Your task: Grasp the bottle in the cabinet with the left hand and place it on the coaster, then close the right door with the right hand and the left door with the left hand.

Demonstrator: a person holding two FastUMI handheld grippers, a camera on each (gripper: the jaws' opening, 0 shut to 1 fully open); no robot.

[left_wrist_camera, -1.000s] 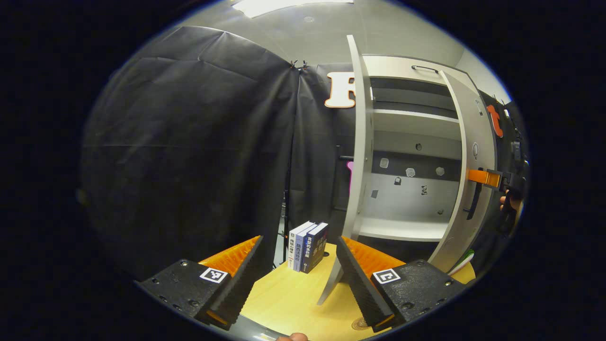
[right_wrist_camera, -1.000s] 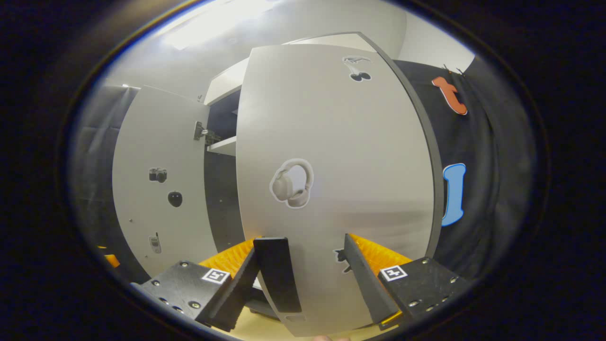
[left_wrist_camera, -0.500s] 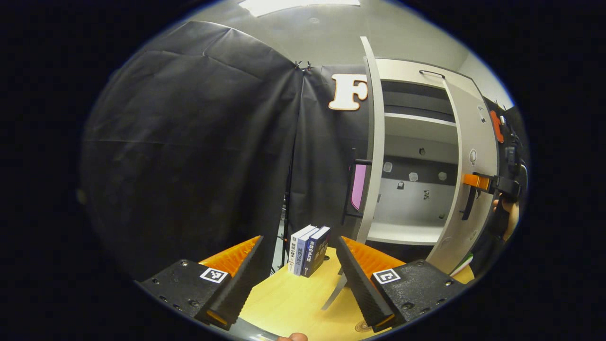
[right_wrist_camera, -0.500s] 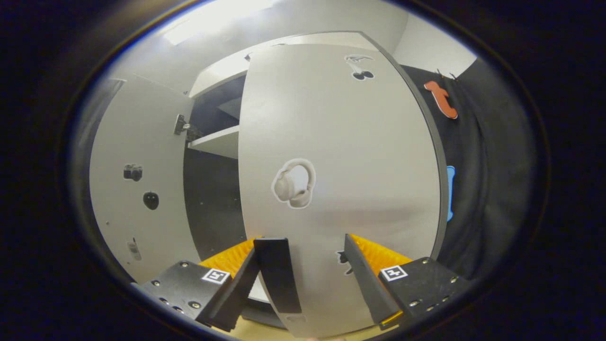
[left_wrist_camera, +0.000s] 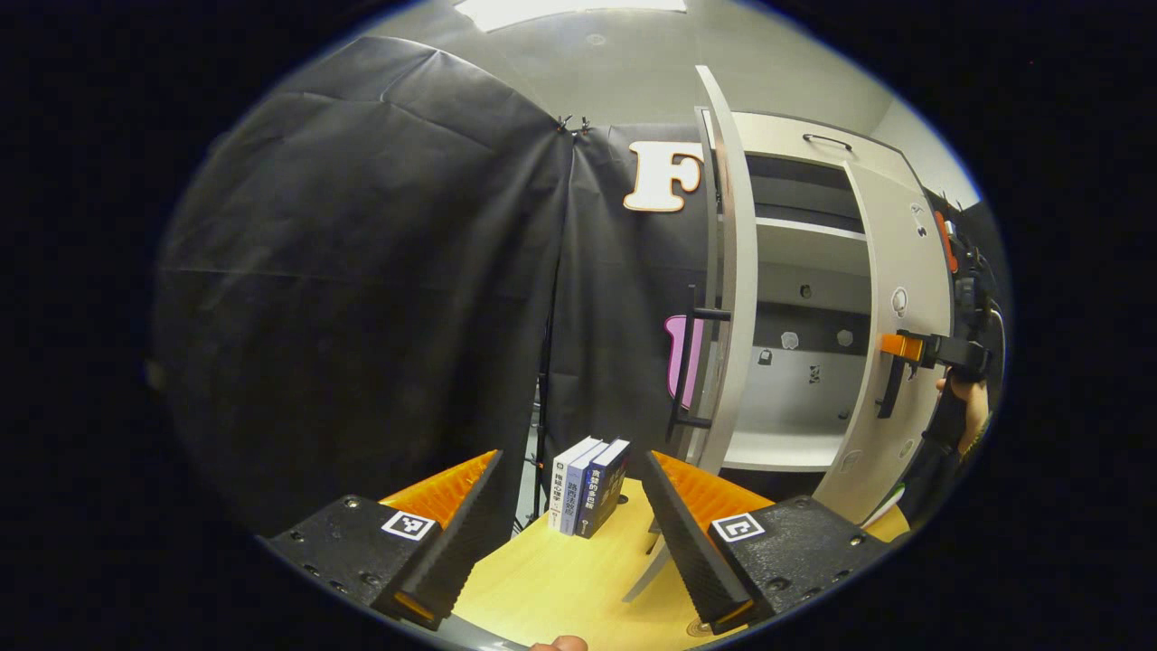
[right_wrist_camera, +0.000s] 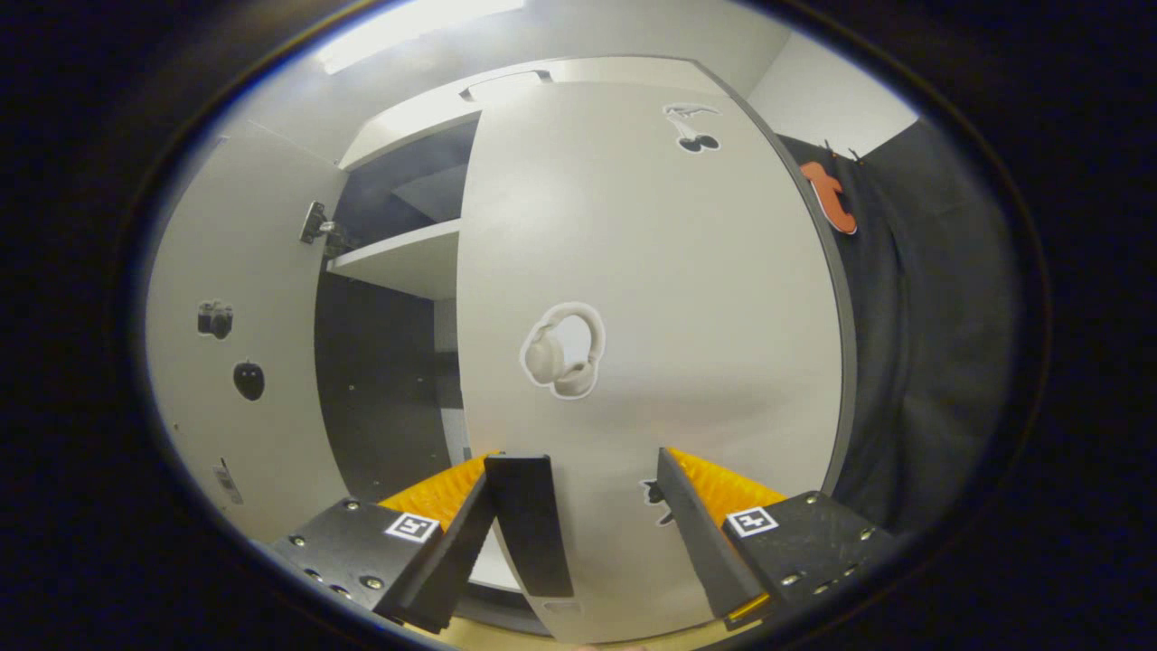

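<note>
Since the earlier frames the right door (right_wrist_camera: 651,344) has swung further toward the cabinet (left_wrist_camera: 795,271): in the right gripper view more of the interior shelf shows past its free edge, and in the left gripper view the left door (left_wrist_camera: 734,289) now presents its edge and handle (left_wrist_camera: 691,371) rather than its inner face.

Right gripper (right_wrist_camera: 578,533): fingers spread, straddling the right door's black vertical handle (right_wrist_camera: 529,524), one finger on either side; I cannot tell whether either pad touches the bar. The door face lies straight ahead of it. In the left gripper view the same gripper sits on that door's outer side, held by a hand (left_wrist_camera: 963,398).

Left gripper (left_wrist_camera: 569,533): fingers spread, nothing between them, hovering over the wooden table (left_wrist_camera: 551,579). A row of books (left_wrist_camera: 587,484) stands ahead near the table's far edge.

Key relation: the left door stands ahead and to the right of the left gripper, long axis vertical, handle on the side facing the black cloth. The left gripper is the nearer one.

Bottle: cannot be made out. A disc at the table's near edge, beside the left gripper's right finger, may be the coaster (left_wrist_camera: 700,627).

Judgement: right door closing under way; left door next.
</note>
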